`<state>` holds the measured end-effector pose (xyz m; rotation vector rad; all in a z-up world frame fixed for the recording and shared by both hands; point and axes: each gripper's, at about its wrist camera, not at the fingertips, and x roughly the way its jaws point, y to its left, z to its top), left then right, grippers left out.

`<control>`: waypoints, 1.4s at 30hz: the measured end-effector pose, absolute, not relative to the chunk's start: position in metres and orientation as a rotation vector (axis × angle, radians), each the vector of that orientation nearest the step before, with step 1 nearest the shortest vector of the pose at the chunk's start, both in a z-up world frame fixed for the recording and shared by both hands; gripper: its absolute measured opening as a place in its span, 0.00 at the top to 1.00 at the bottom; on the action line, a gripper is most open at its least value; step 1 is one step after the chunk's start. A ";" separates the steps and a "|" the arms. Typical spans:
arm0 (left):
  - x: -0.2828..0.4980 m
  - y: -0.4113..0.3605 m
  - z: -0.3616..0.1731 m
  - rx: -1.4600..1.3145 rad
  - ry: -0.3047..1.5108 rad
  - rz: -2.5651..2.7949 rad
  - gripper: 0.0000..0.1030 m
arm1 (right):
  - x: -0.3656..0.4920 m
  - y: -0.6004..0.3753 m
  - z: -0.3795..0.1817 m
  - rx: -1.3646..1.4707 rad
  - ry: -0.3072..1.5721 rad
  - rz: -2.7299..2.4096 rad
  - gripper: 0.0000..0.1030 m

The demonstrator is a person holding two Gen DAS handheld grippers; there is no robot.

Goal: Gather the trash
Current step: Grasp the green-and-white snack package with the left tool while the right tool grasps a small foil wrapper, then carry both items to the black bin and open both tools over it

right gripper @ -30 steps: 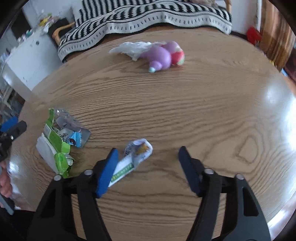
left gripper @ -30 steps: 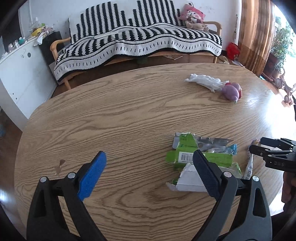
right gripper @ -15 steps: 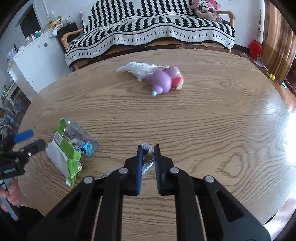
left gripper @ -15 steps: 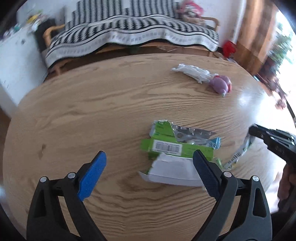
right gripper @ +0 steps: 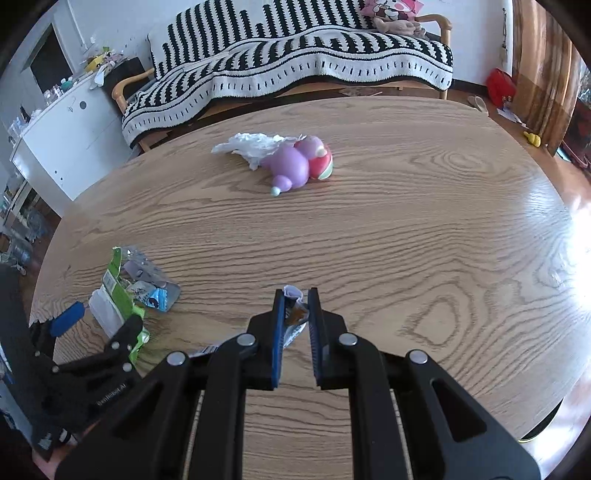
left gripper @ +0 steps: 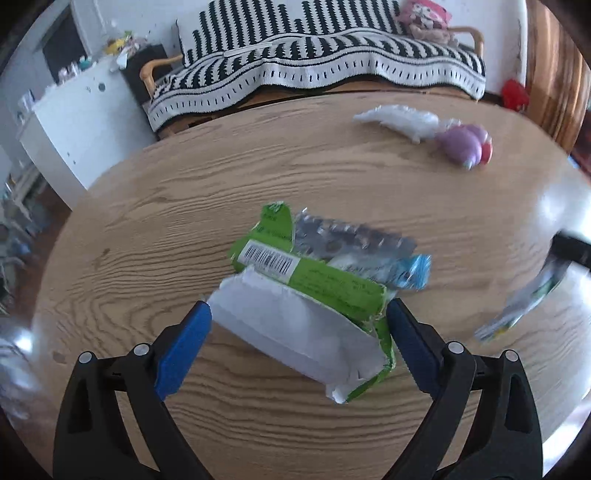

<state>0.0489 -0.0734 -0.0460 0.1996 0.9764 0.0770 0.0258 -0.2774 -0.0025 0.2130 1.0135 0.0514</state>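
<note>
Since the earlier frame, the right hand-held gripper (right gripper: pixel 296 314) was clamped on the sachet wrapper (right gripper: pixel 294 314); the left hand-held gripper (left gripper: pixel 298 326), wide open, should be lowered astride the green carton (left gripper: pixel 314 295) on the tabletop (left gripper: pixel 184 206) before closing.

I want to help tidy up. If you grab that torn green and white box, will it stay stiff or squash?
The torn green box will probably squash: its white flap is ripped open and bent. It looks light, being thin empty card. The open left gripper straddles it, so it may crumple when squeezed.

A striped black-and-white blanket (right gripper: pixel 295 62) drapes the wooden-armed sofa (right gripper: pixel 441 22), beside a white cabinet (right gripper: pixel 70 136) and brown curtain (right gripper: pixel 543 70).
</note>
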 end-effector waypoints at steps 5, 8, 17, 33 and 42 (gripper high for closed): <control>0.043 -0.032 -0.040 0.159 1.005 0.088 0.10 | 0.025 -0.279 0.003 0.219 1.008 0.068 0.88; 0.042 -0.015 -0.033 0.118 1.000 0.077 0.10 | 0.026 -0.277 0.005 0.217 1.007 0.079 0.88; 0.057 0.002 -0.040 -0.022 1.083 0.100 0.07 | 0.026 -0.271 0.006 0.206 1.011 0.098 0.88; 0.070 0.029 -0.056 -0.101 1.118 0.127 0.60 | 0.023 -0.276 0.008 0.209 1.005 0.105 0.88; 0.055 -0.014 0.002 0.065 0.921 0.076 0.62 | 0.007 -0.298 0.017 0.229 0.983 0.077 0.88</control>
